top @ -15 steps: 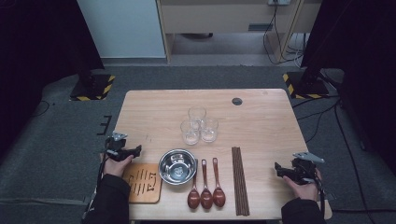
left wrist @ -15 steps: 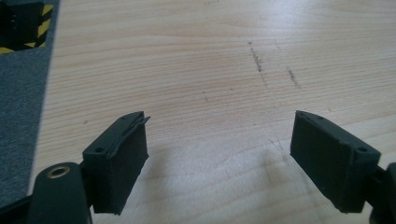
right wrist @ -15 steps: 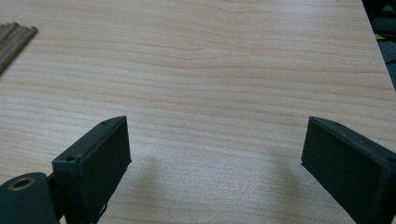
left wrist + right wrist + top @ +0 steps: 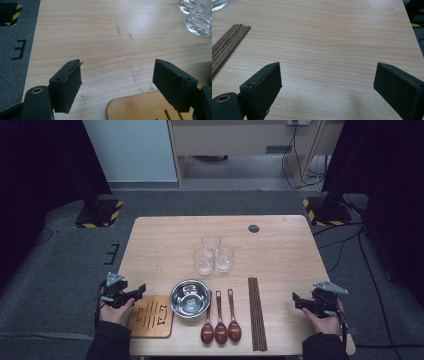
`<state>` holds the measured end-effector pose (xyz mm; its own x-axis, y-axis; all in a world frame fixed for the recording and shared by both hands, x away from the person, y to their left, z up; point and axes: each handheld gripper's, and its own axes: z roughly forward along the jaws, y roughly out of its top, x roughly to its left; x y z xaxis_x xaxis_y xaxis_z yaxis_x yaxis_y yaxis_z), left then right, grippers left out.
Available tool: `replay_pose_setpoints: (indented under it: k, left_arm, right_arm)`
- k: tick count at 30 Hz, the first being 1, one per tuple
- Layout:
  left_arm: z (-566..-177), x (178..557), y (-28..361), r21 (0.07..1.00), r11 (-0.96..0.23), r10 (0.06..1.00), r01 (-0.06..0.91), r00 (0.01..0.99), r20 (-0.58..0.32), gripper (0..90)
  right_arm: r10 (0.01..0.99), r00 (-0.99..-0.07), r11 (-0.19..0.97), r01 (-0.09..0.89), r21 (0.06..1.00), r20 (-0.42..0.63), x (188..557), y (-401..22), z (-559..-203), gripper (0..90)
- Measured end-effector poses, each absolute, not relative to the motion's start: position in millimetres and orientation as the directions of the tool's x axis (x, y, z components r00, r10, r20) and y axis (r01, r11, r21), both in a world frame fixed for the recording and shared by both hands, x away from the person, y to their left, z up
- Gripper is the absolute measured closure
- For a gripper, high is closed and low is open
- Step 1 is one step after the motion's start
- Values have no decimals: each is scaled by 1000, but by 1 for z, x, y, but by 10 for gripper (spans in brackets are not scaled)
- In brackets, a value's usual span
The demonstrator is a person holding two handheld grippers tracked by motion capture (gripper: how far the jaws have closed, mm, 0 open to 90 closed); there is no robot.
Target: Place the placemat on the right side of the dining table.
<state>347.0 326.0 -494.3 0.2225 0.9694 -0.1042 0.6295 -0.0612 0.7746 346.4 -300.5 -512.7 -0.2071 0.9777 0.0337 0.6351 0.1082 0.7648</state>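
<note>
The table point(image 4: 280, 245) looked set out for a meal, with everything in neat groups near the person's edge. The left gripper point(image 4: 134, 293) hung just above the table's left side, right next to the wooden mat point(image 4: 151, 316). Its jaws stood apart with nothing between them. In the left gripper view the rounded corner of the mat point(image 4: 140, 106) lay just under the jaws, so I guessed the mat was the thing this hand would go for.

The right gripper point(image 4: 298, 301) was low over the right side of the table, in a bare spot. Its jaws were wide open and held nothing. The chopsticks point(image 4: 257, 312) lay in a tight bundle to its left, a little way off, and I thought they were the nearest thing for that hand to pick up.

The metal bowl point(image 4: 190, 298) sat just right of the mat, touching or almost touching its edge. Three spoons point(image 4: 220, 320) lay side by side with their round ends pointing at the person. Three glasses point(image 4: 213, 254) stood close together farther back, maybe to keep them safe from the moving hands.
</note>
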Motion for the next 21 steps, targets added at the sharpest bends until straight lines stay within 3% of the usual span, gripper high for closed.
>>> replay_pose_setpoints:
  k: [21]
  left_arm:
    - [-507, 310, 318, 767, -119, 962, 630, 265, -69, 159]
  right_arm:
    - [972, -232, 133, 649, 749, 28, 342, -293, -514, 73]
